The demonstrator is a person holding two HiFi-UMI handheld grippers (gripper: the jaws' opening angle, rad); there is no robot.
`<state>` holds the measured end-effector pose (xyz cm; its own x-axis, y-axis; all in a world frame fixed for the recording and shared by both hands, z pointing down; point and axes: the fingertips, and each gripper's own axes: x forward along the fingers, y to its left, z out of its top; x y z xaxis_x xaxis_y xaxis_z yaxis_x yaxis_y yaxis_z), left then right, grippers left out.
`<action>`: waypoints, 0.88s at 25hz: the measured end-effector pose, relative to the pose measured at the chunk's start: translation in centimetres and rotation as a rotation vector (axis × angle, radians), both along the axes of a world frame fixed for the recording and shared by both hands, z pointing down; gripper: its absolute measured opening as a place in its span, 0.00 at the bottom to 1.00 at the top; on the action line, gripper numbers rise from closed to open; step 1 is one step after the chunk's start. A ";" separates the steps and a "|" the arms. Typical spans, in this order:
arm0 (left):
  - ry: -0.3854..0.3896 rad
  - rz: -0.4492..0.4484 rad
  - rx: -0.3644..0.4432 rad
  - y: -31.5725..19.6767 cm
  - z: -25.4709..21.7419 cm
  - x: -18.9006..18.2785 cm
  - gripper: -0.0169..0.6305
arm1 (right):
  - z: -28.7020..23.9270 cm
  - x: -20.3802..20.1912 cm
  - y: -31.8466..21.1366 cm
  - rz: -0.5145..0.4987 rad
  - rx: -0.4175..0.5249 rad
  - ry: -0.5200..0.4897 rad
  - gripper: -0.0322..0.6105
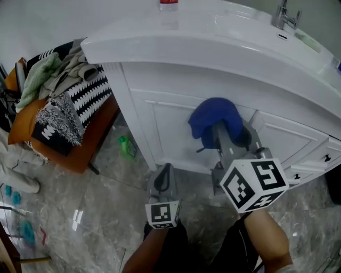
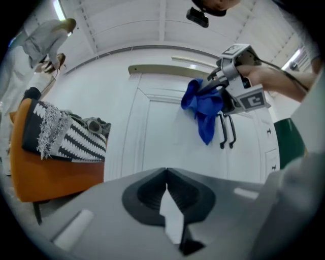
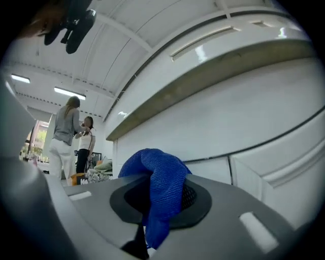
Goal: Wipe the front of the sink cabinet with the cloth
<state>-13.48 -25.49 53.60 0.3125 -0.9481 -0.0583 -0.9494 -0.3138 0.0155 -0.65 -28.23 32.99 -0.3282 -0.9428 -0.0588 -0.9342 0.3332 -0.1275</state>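
My right hand-held gripper (image 1: 233,136) pinches the bunched blue woven cloth (image 1: 212,116) at the white panelled sink cabinet front (image 1: 169,125). The left hand-held gripper (image 2: 166,175) is closed and empty. I reckon the cloth's dangling tail could snag on the black door handles (image 2: 227,131).

The grey marbled floor (image 1: 101,202) carries the white sink cabinet (image 1: 160,128) from twelve to three o'clock. An orange bench (image 1: 85,154) heaped with clothes (image 1: 64,101) stands at ten o'clock. A small green thing (image 1: 126,145) lies on the floor between them.

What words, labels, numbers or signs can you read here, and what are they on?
None readable.
White marker cubes on left gripper and right gripper: black-and-white square codes, no letters.
Red-labelled bottle on white sink top: print too small.
Blue cloth: plain.
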 end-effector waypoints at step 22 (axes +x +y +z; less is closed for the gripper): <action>0.017 -0.126 -0.106 0.4 2.1 -6.2 0.04 | 15.5 -5.3 -2.7 -0.075 -0.181 0.105 0.14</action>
<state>-19.68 -25.05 55.67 0.1909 -0.9808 0.0398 -0.9803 -0.1884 0.0590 -5.99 -30.97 48.51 -0.3930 -0.9076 0.1475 -0.9191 0.3827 -0.0944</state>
